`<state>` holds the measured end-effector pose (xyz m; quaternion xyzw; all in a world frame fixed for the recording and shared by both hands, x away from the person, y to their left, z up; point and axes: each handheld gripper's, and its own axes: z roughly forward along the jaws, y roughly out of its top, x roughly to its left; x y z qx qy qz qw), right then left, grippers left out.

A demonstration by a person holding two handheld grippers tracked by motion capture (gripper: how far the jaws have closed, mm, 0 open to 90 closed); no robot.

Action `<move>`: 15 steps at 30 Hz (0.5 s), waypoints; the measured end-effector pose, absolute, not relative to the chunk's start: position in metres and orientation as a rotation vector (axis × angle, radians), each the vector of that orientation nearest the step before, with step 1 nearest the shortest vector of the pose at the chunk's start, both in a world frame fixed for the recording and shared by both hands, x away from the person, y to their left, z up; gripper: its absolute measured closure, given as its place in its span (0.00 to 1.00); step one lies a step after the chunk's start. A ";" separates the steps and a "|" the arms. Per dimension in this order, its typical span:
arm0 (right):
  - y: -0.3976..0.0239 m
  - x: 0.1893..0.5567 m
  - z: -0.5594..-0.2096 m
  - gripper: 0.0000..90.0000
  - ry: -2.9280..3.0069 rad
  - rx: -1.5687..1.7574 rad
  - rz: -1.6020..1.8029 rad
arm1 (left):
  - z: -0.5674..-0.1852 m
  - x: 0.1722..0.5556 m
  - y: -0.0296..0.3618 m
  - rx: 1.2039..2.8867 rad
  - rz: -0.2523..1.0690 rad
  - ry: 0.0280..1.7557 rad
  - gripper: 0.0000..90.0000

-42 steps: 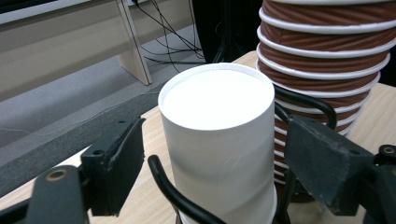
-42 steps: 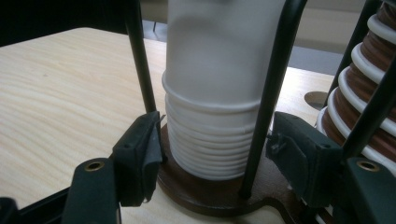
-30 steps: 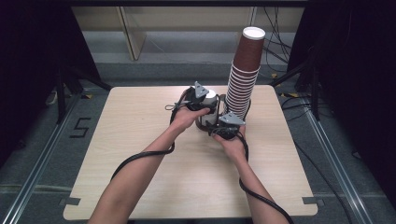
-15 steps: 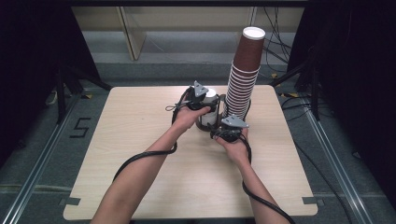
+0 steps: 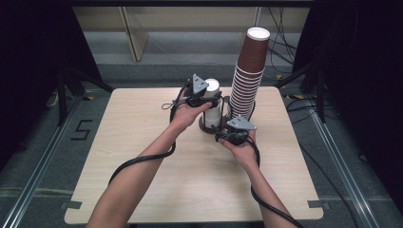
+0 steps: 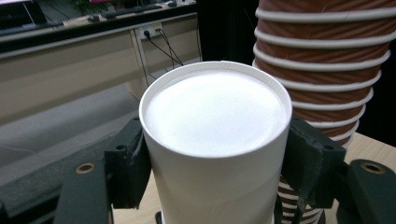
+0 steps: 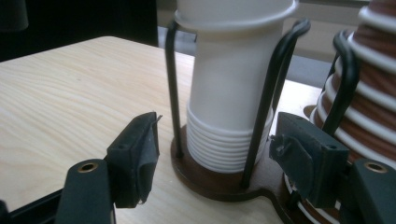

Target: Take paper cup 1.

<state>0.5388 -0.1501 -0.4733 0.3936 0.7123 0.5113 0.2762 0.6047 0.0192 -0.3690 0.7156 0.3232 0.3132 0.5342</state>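
A white paper cup (image 6: pixel 215 140), upside down, sits between the pads of my left gripper (image 6: pixel 215 172), which is shut on its sides. In the high view my left gripper (image 5: pixel 209 97) holds this cup (image 5: pixel 212 86) above a white stack (image 7: pixel 224 149) of nested cups. That stack stands in a wire holder with a brown base (image 7: pixel 219 184). My right gripper (image 7: pixel 217 126) is low at the base, and its jaws have just been opening. They stand apart with the base's front edge between them, and the pads press on nothing. In the high view it (image 5: pixel 228 135) sits just in front of the holder.
A tall stack of brown cups (image 5: pixel 249 76) rises right of the white one, close behind my right gripper; it also shows as a brown stack (image 6: pixel 322 70) beside the held cup. The wooden table (image 5: pixel 142 142) lies open to the left and front. Cables trail along both forearms.
My left gripper has risen, drawing the white cup up along the stack. My right gripper has shifted slightly near the holder's base.
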 end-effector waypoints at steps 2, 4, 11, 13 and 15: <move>-0.153 0.536 -0.466 0.35 1.910 1.012 1.369 | -0.361 0.599 0.021 1.687 0.740 0.762 0.35; -0.155 0.532 -0.459 0.35 1.899 1.002 1.393 | -0.357 0.596 0.023 1.683 0.741 0.757 0.35; -0.160 0.517 -0.446 0.33 1.904 0.922 1.391 | -0.340 0.572 0.035 1.693 0.733 0.712 0.35; -0.162 0.513 -0.444 0.33 1.914 0.915 1.390 | -0.339 0.564 0.040 1.721 0.742 0.696 0.35; -0.164 0.507 -0.441 0.32 1.919 0.923 1.389 | -0.339 0.555 0.046 1.742 0.749 0.686 0.35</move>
